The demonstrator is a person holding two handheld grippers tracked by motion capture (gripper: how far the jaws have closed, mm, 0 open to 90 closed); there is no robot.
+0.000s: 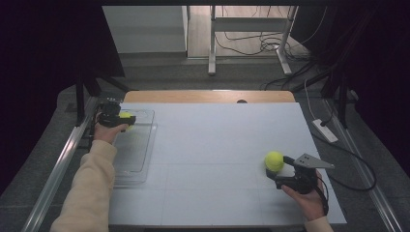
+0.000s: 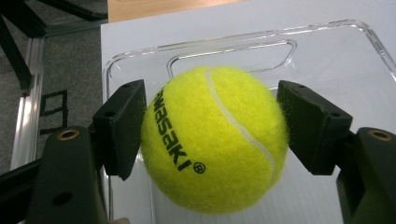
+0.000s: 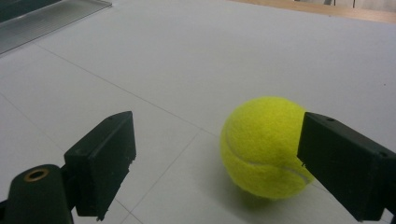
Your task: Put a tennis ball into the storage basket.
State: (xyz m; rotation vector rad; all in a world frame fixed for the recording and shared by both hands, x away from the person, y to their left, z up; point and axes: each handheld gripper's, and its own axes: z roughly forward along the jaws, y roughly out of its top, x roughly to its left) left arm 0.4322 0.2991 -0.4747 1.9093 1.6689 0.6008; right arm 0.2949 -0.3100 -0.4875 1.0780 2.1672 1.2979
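Between the pads of the left claw (image 2: 212, 135), a yellow tennis ball (image 2: 215, 140) is sitting clamped, both black pads pressing into its felt, its black lettering facing the camera that is riding on the claw. Just beneath and beyond this claw, a clear plastic tray (image 2: 327, 56) is lying on the white bench (image 2: 187, 23); the ball is hanging over the tray's far end. In the high view the left claw (image 1: 126, 117) is hovering at the bench's far left corner, over the tray (image 1: 140, 159).

Well across the bench, the right claw (image 3: 215, 158) is standing wide open, a second tennis ball (image 3: 264, 147) resting on the bench between its pads, up against the right-hand pad and well clear of the left-hand one. In the high view this ball (image 1: 274, 161) is lying just ahead of the right claw (image 1: 280, 169).
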